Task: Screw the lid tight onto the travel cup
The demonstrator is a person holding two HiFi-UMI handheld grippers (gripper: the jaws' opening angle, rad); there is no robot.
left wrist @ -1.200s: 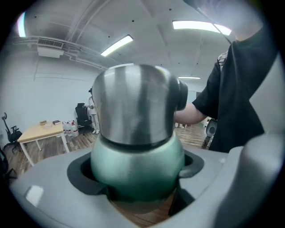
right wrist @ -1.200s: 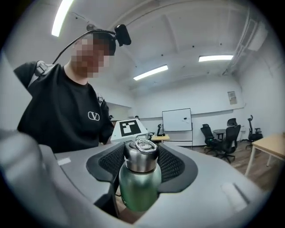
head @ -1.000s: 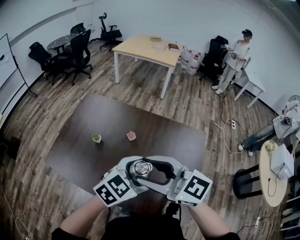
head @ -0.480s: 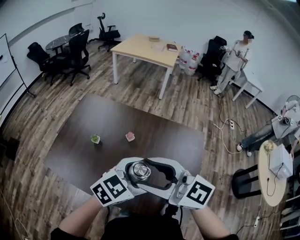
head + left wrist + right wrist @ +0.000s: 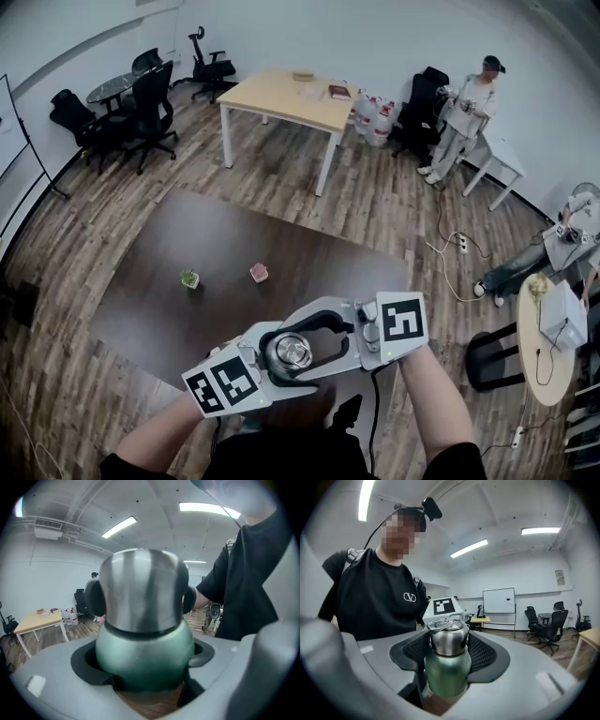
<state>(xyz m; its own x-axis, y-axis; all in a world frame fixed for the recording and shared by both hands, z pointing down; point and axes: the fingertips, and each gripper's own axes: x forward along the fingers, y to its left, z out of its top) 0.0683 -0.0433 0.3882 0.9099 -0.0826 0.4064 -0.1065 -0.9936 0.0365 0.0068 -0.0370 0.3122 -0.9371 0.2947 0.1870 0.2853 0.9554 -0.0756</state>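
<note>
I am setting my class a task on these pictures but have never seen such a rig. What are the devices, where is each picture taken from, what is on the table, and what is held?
No robot here: a person holds a two-jaw gripper in each hand. The wide picture comes from a camera on the person's head, looking down; the other two come from cameras riding on the grippers. The left gripper clamps the green travel cup; the right gripper clamps its steel lid. On the dark table lie a small green thing and a pink one.
</note>
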